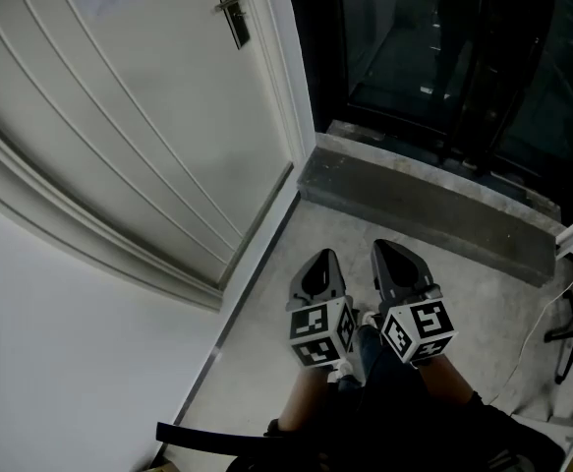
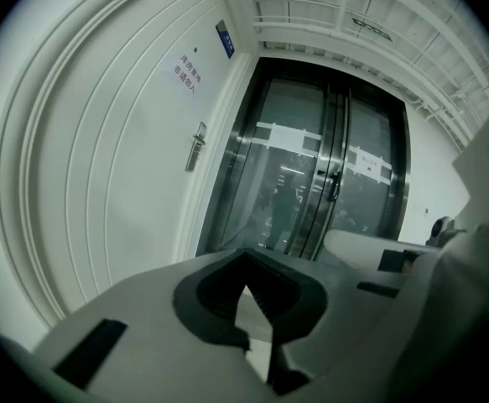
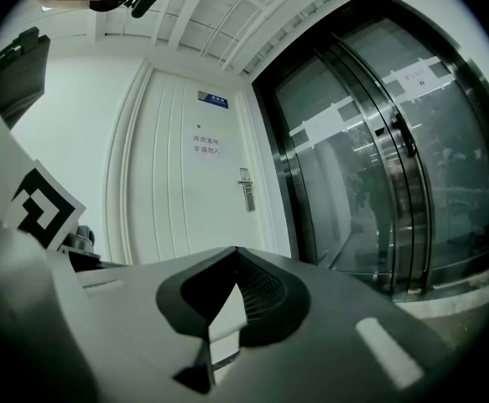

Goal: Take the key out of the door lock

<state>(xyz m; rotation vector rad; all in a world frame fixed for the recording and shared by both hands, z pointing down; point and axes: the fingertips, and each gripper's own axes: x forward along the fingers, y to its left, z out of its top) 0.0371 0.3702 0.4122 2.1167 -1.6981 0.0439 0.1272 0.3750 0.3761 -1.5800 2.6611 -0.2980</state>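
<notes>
Approach: bare floor (image 1: 266,293), open up to the white door (image 1: 119,136).
Lock plate (image 1: 233,13): front freely reachable.
Right: raised step (image 1: 424,205) below glass doors (image 1: 433,47).

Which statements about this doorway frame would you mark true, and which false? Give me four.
1. The left gripper holds a key in its tongs. False: the tongs are closed on nothing.
2. The door handle sits near the white door's right edge. True.
3. The right gripper touches that handle. False: it is held low, well away from it.
4. Glass doors stand to the right of the white door. True.
</notes>
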